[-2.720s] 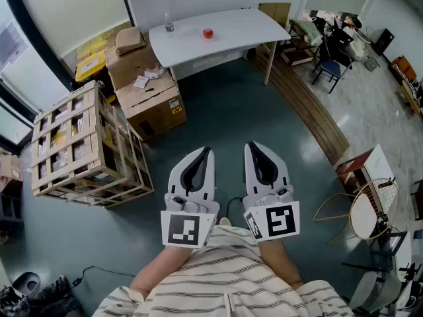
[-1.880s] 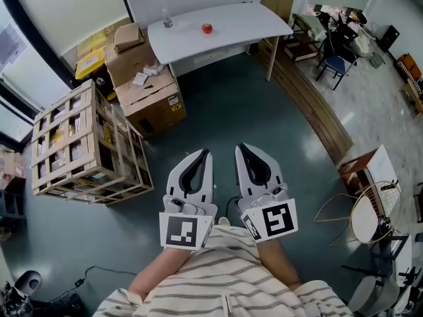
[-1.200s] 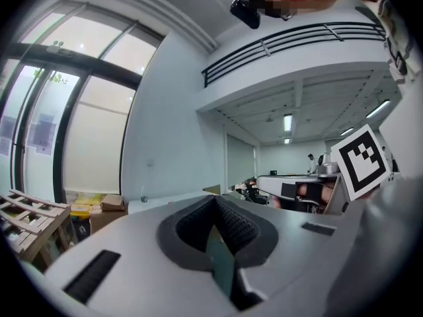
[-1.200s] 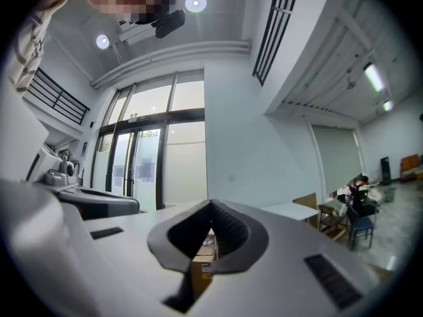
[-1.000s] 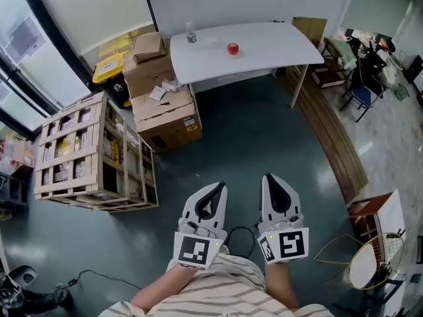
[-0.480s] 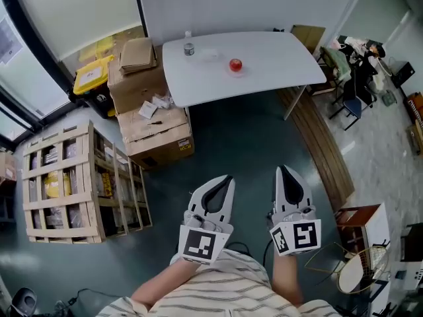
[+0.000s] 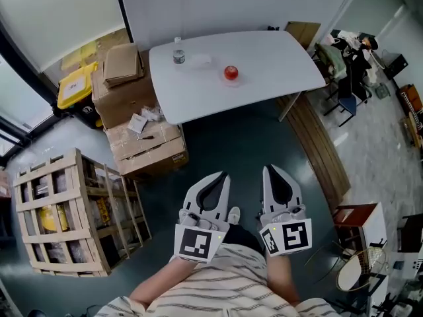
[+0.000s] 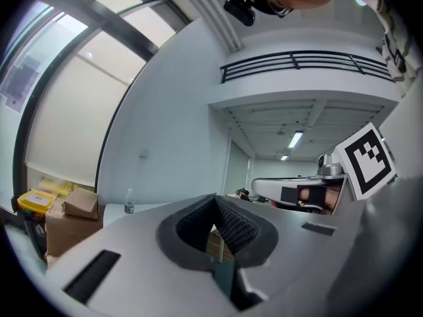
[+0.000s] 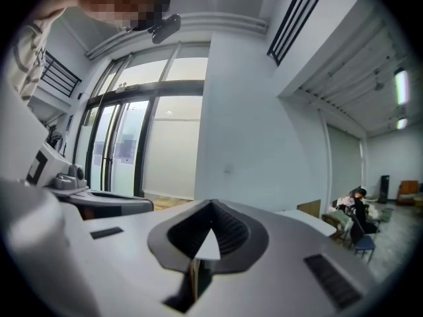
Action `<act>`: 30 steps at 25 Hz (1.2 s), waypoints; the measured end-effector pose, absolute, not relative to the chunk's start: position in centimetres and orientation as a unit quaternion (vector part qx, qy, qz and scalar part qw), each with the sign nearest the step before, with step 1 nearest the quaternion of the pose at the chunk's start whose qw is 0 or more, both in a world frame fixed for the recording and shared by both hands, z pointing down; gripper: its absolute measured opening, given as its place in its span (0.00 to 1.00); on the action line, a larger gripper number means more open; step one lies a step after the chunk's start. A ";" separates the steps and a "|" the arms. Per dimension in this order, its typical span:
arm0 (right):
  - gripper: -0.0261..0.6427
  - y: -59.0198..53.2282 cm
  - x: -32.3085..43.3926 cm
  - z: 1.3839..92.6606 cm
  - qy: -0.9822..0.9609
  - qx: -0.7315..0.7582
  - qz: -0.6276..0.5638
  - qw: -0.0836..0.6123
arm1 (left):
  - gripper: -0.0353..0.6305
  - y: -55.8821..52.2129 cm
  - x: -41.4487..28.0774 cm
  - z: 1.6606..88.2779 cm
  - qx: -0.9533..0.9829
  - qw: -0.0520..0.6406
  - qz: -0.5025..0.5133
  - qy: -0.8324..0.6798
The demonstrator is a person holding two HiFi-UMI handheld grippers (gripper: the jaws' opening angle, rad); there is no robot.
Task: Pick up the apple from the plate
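Note:
A red apple (image 7: 230, 72) sits on a barely visible pale plate on the white table (image 7: 264, 58), far ahead in the head view. My left gripper (image 7: 221, 177) and right gripper (image 7: 271, 170) are held side by side low in that view, over the dark floor and well short of the table. Both are shut with nothing between their jaws. In the left gripper view, the left gripper (image 8: 215, 200) points level toward the table edge. The right gripper (image 9: 211, 207) likewise points level in its own view. The apple is hidden in both gripper views.
A water bottle (image 7: 177, 51) stands on the table left of the apple. Stacked cardboard boxes (image 7: 142, 134) and a yellow bin (image 7: 74, 84) flank the table's left end. A wooden crate (image 7: 73, 210) stands nearer left. Chairs and clutter (image 7: 344, 78) fill the right side.
The table and apple have come nearer in the head view, and the boxes and crate have slid down and left. Both grippers stay shut, side by side.

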State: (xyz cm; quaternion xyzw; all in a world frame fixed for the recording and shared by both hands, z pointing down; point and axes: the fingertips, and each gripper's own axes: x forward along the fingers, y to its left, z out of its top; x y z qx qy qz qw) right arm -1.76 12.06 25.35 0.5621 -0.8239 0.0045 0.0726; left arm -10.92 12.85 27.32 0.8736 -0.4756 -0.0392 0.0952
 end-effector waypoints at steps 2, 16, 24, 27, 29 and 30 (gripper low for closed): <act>0.04 10.0 -1.8 25.7 -0.825 0.561 0.004 0.068 | 0.06 10.9 -10.9 27.8 0.873 0.093 -0.037 -0.478; 0.04 -7.6 4.8 26.4 -0.854 0.520 0.002 0.026 | 0.06 -7.2 -4.2 28.6 0.840 0.063 -0.017 -0.539; 0.04 -16.9 8.1 28.3 -0.867 0.496 0.023 0.027 | 0.06 -16.7 -0.1 30.7 0.827 0.071 0.005 -0.557; 0.04 -19.6 9.2 29.5 -0.868 0.494 0.036 0.029 | 0.06 -19.2 1.0 31.7 0.825 0.069 0.022 -0.560; 0.04 -21.2 9.5 30.3 -0.866 0.497 0.046 0.030 | 0.06 -20.8 0.9 32.1 0.823 0.071 0.030 -0.562; 0.04 -22.0 9.5 30.7 -0.864 0.500 0.051 0.032 | 0.06 -21.5 0.7 32.3 0.823 0.073 0.032 -0.563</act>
